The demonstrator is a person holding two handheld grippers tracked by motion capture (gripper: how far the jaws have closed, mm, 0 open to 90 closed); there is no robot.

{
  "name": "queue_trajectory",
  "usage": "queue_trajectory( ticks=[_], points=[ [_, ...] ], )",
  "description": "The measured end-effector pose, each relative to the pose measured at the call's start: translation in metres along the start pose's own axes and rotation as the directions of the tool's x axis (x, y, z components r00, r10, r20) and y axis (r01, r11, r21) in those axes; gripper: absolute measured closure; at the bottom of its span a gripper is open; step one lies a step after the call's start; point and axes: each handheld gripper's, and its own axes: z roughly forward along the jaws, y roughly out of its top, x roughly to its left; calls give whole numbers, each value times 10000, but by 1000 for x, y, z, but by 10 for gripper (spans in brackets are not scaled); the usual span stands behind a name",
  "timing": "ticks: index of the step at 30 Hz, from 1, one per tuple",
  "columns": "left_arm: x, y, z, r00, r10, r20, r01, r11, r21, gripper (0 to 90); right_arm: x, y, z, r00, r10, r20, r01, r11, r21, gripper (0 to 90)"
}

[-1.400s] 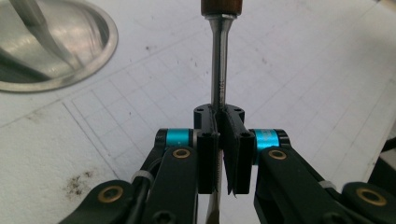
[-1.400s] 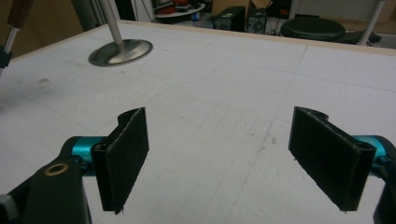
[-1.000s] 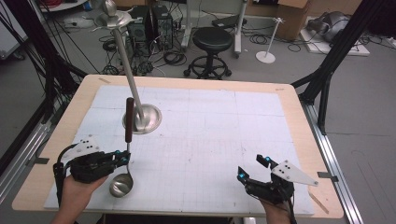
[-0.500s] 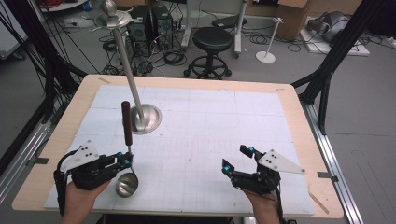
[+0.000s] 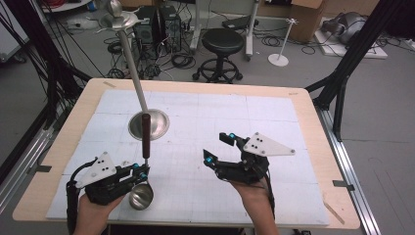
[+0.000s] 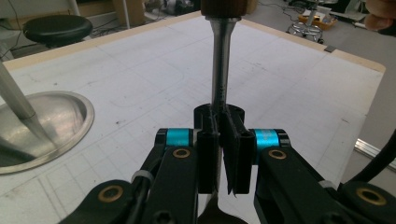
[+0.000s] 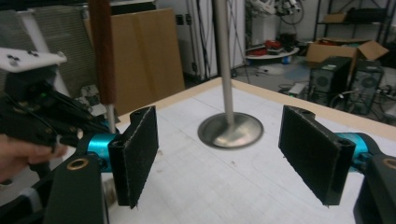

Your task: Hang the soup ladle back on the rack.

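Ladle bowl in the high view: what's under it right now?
Under the ladle, held upright by the left gripper shut on its metal shaft, lies the white gridded mat. The patch directly beneath the bowl is covered, so contact with the mat can't be judged.

Overhead forward-down; two close gripper-mounted views

Black stool [image 5: 222,41] and perhaps computer towers [image 5: 156,22] beyond the table [image 5: 313,147].

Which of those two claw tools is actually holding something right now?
The left gripper: its jaws are clamped on the ladle, on the metal shaft below the wooden handle. The right gripper has its jaws spread wide with nothing between them.
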Motion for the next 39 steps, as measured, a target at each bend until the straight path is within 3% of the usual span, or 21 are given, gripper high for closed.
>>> queue_trajectory(
  ticks=[10,17,27,35,39],
  points=[
    [-12,4,14,9995,237,205,-242,9994,237,842,21,32,28,9961,-385,-792,379,9992,-94,241],
    [-19,9,22,9989,341,322,-351,9989,319,842,34,51,41,9881,-502,-1456,469,9986,-258,282],
    [-25,9,28,9977,474,484,-495,9979,426,841,39,61,54,9735,-262,-2272,206,9994,-268,398],
    [-27,10,29,9968,588,539,-611,9972,428,841,42,62,59,9625,-76,-2711,39,9999,-140,588],
    [-27,10,28,9963,630,580,-655,9969,432,841,43,63,60,9621,43,-2728,-75,9999,-106,681]
  ],
)
